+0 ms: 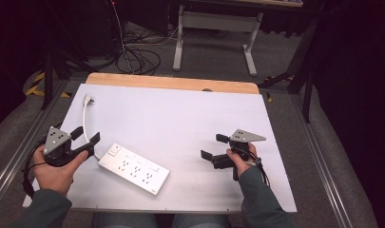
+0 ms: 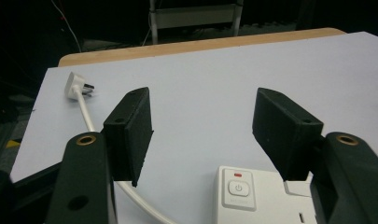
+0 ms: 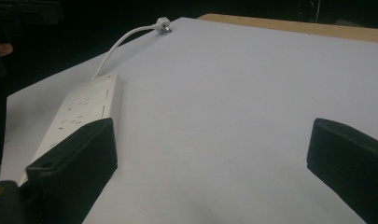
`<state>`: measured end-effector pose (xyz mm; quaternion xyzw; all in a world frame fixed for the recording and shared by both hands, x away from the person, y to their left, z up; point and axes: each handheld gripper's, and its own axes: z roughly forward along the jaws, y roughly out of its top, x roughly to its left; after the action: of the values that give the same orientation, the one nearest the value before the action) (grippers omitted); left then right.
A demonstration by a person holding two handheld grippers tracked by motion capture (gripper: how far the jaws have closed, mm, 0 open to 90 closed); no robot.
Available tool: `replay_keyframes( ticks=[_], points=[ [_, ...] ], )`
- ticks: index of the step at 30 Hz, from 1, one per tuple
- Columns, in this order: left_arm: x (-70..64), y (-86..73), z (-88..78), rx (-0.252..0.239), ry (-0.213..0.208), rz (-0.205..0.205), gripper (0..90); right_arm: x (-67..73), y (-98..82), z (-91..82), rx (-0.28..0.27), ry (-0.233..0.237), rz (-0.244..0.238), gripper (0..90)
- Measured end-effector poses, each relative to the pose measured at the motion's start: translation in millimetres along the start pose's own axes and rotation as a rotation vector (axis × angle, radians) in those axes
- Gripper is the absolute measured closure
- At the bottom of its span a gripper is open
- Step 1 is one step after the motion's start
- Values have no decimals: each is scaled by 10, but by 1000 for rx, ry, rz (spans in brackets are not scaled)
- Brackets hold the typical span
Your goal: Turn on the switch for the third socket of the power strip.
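White power strip, rigid, smooth, judged light, best taken across its narrow sides beside the switch; left gripper and right gripper fingers are held wide open, empty.

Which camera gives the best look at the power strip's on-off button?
The left gripper view: the button sits close and sharp between the jaws. The high view shows it small; the right gripper view shows the power strip too dimly.

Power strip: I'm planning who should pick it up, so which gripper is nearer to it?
Left. The left gripper sits open just beside the power strip's switch end, by its cord. The right gripper is open too, farther off across bare table.
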<state>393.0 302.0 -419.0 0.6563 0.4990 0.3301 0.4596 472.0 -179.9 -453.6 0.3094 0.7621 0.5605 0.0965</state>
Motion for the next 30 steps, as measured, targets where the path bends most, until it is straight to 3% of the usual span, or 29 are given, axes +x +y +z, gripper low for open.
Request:
replay_keyframes(
  ticks=[6,10,18,30],
  points=[
    [-6,2,8,-7,-11,-6,365,0,-5,-13,3,-4,-1,22],
    [-28,-5,31,8,-26,12,309,-4,-6,-14,2,-5,3,22],
    [-7,-18,31,4,8,-6,145,-4,-2,2,-2,-3,4,22],
    [7,-42,1,-1,-9,8,74,-3,13,39,-4,7,-1,22]
  ],
)
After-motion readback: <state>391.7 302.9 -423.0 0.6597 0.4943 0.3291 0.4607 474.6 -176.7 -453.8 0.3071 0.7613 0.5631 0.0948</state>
